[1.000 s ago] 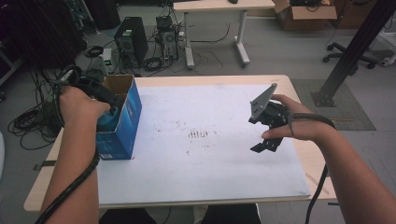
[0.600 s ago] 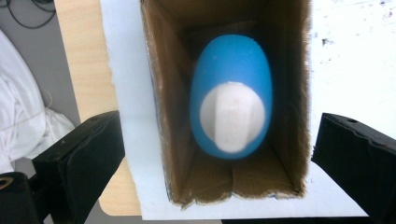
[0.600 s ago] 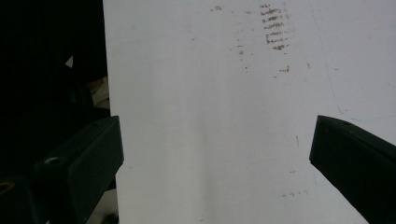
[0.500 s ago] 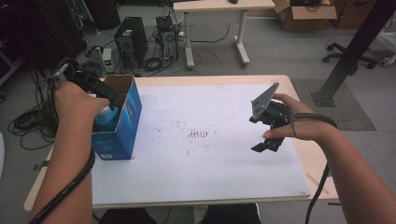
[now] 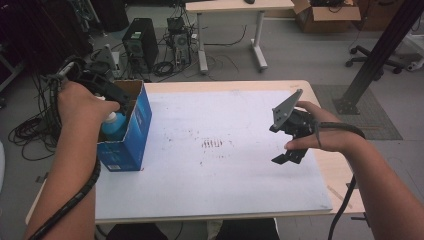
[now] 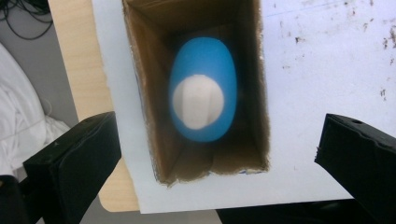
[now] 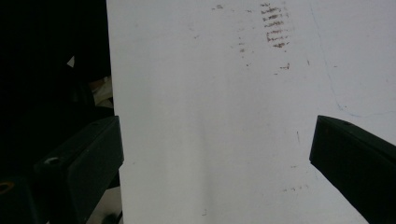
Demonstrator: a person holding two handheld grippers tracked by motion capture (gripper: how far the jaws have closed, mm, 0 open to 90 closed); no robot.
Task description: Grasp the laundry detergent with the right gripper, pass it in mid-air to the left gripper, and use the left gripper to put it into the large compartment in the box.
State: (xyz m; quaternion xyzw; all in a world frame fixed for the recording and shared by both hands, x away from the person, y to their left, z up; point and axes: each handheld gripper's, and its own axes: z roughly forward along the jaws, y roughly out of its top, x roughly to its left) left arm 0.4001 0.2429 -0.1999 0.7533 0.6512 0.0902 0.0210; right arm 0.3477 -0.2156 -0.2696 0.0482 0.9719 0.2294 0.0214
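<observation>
A blue bottle (image 6: 203,95) with a white cap stands upright inside an open blue cardboard box (image 5: 131,134) at the table's left edge; its shoulder (image 5: 114,127) shows under my hand. My left gripper (image 5: 116,105) hangs just above the box mouth. Its jaws have just been opening and now stand wide apart (image 6: 215,168), clear of the bottle below them. My right gripper (image 5: 279,145) hovers over the right part of the white sheet (image 7: 210,116), open with nothing between its jaws (image 7: 215,163).
A white, stained sheet (image 5: 215,165) covers most of the wooden table (image 5: 330,180). On the floor behind the box are a computer tower (image 5: 140,42) and loose cables (image 5: 30,130). A black post (image 5: 375,55) rises at the right.
My left gripper has let go of the bottle and risen a little out of the box. The bottle stays in the box. My right hand has kept still.
</observation>
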